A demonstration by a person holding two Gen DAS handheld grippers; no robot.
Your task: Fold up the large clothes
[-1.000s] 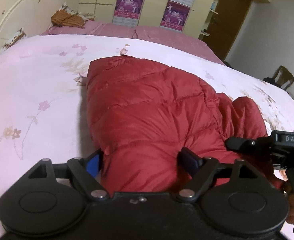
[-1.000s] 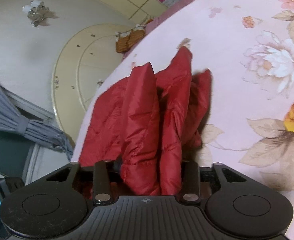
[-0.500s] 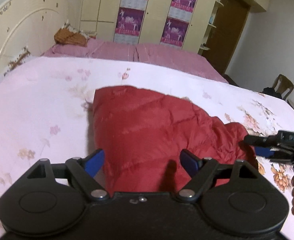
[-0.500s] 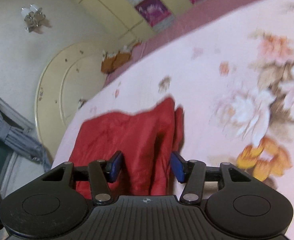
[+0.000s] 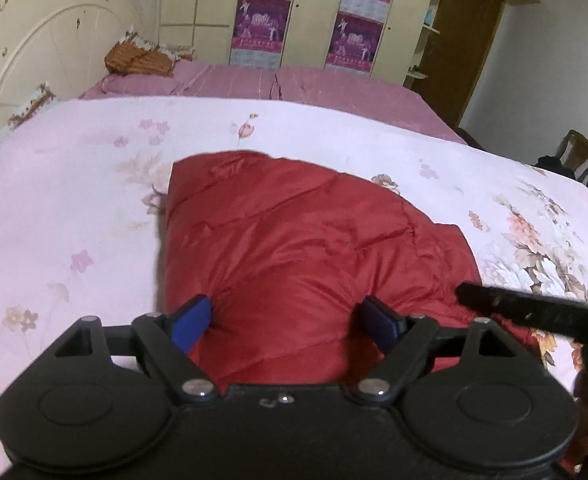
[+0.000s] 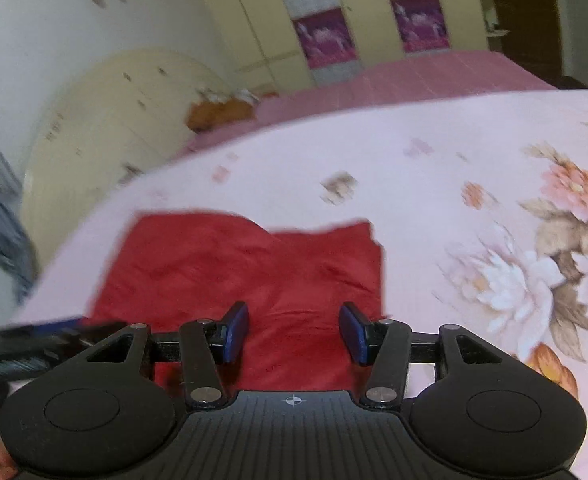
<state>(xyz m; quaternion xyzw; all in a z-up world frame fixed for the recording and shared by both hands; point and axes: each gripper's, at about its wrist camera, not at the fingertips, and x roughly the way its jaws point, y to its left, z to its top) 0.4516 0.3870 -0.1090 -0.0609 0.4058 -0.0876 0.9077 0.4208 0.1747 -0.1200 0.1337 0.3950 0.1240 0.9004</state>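
A red puffy jacket [image 5: 310, 248] lies folded into a compact block on the pink floral bedspread [image 5: 73, 208]. My left gripper [image 5: 287, 324] is open, its blue pads [image 5: 191, 320] set wide over the near edge of the jacket, holding nothing. In the right wrist view the jacket [image 6: 253, 264] lies flat below my right gripper [image 6: 294, 332], which is open with its blue pads [image 6: 235, 330] above the jacket's near edge. The right gripper also shows as a black bar at the right of the left wrist view [image 5: 534, 308].
A cream headboard [image 5: 33, 60] stands at the left. Purple pillows [image 5: 253, 80] and an orange cloth [image 5: 137, 58] lie at the bed's far side. Wardrobe doors with purple posters [image 5: 261, 20] stand behind. A wooden chair [image 5: 574, 156] is at the far right.
Both grippers let go of the jacket and opened. They pulled back and up from it, and the jacket now lies flat. The right view swung level.
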